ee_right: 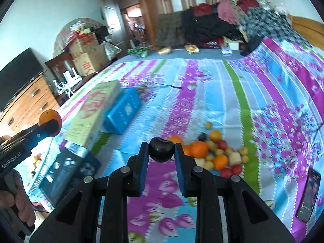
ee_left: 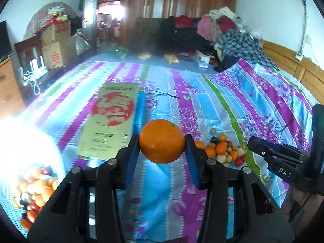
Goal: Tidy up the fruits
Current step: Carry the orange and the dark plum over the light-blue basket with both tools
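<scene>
A bedroom: a bed covered by a striped floral sheet (ee_left: 202, 93) in purple, blue and green fills both views, with a heap of clothes (ee_left: 212, 32) at its far end and stacked cardboard boxes (ee_left: 56, 46) against the left wall.

The left gripper (ee_left: 162, 141) is clamped on an orange (ee_left: 162, 140), its 2 blue pads pressing the fruit's sides, held in the air above the sheet. The right gripper (ee_right: 162, 149) is closed tightly on a small dark round fruit (ee_right: 162, 149), also lifted clear of the bed. In the right wrist view the left gripper (ee_right: 47, 126) shows at the left edge with the orange (ee_right: 49, 118) at its tip, a hand (ee_right: 22, 200) around its handle.

A pile of small fruits (ee_right: 216, 151), orange, red and pale yellow, lies on the sheet just beyond the right gripper. A white mesh basket (ee_left: 34, 141), washed out by glare, sits at the lower left of the left wrist view with more fruit inside. Beside it lie a yellow-green box with a red emblem (ee_left: 113, 119) and a blue box (ee_right: 123, 111), touching each other. A phone (ee_right: 309, 194) lies on the sheet at the right.
</scene>
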### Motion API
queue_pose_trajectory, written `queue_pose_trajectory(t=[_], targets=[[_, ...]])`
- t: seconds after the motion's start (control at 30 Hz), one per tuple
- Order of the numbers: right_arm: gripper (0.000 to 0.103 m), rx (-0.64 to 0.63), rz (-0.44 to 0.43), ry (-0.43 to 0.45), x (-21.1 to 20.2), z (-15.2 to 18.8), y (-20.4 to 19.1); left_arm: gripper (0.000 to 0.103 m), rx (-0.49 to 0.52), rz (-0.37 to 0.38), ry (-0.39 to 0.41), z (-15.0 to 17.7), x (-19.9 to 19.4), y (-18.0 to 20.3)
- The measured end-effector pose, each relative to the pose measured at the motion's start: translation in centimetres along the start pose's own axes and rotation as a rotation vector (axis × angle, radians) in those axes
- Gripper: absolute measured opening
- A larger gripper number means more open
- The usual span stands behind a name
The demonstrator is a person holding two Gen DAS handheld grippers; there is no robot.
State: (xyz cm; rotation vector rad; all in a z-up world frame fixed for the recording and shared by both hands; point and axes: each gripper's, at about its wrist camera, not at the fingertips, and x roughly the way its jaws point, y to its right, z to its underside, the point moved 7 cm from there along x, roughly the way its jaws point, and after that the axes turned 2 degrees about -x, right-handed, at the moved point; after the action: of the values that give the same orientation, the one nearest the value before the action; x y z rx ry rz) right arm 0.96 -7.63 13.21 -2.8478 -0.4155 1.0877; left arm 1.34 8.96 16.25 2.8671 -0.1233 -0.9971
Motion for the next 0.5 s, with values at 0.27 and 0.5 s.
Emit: queue_pose_trajectory(t=[0.27, 0.5], targets=[[0.028, -0.059, -0.062, 0.001, -0.7, -1.3, -5.8, 0.045, -0.058, -0.048, 0.047, -0.8, -2.8, -3.9], [0.028, -0.106, -0.115, -0.011, -0.3, -2.2, -10.7, 0.045, -0.116, -0.095, 0.074, -1.1, -4.5, -7.9]])
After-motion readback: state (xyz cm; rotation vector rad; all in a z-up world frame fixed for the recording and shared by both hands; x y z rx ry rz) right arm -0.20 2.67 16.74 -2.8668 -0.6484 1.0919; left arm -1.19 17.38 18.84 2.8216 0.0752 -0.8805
